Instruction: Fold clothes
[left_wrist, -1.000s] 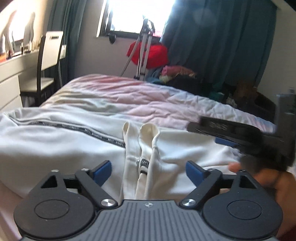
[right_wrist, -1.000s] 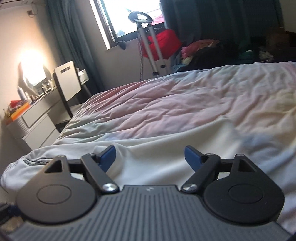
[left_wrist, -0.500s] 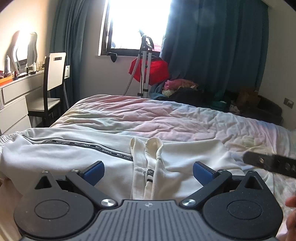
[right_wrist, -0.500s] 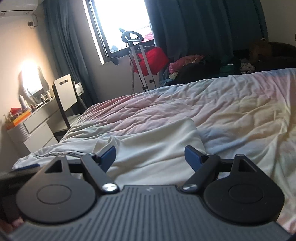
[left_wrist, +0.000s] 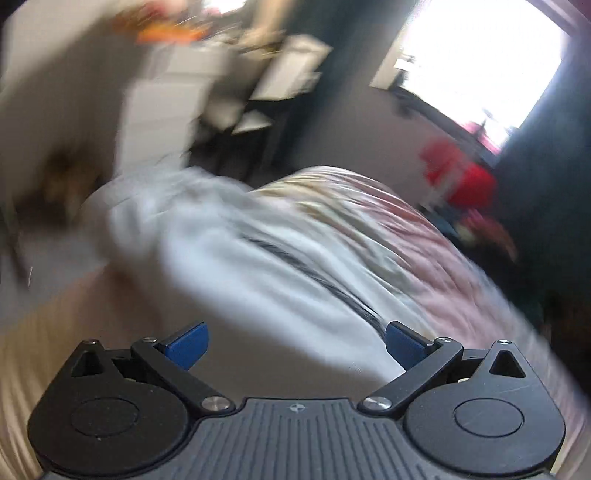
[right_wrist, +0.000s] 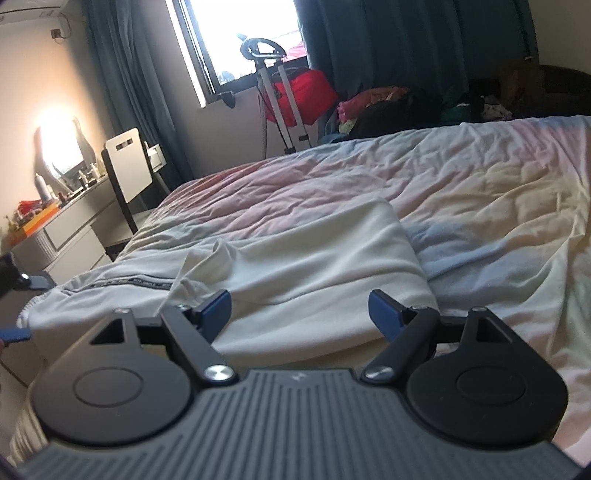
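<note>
On bed (right_wrist: 480, 192), near edge: white garment (right_wrist: 314, 266), partly folded, lying flat. Left gripper (left_wrist: 295, 341) jaws apart, empty; right gripper (right_wrist: 300, 311) jaws apart, empty, above garment.

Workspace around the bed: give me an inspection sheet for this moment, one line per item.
Surface: bed with a rumpled pastel cover.
Job's things: white garment lying on the bed, partly folded, black lettered stripe along one part.
Clutter: pile of clothes beyond the bed's far edge.
Grippers: left gripper open, nothing between its fingers, view blurred; right gripper open above the garment, holding nothing.
Cables: nothing seen.
Surroundings: window with dark curtains, white chair, dresser, red bag behind a metal stand.
</note>
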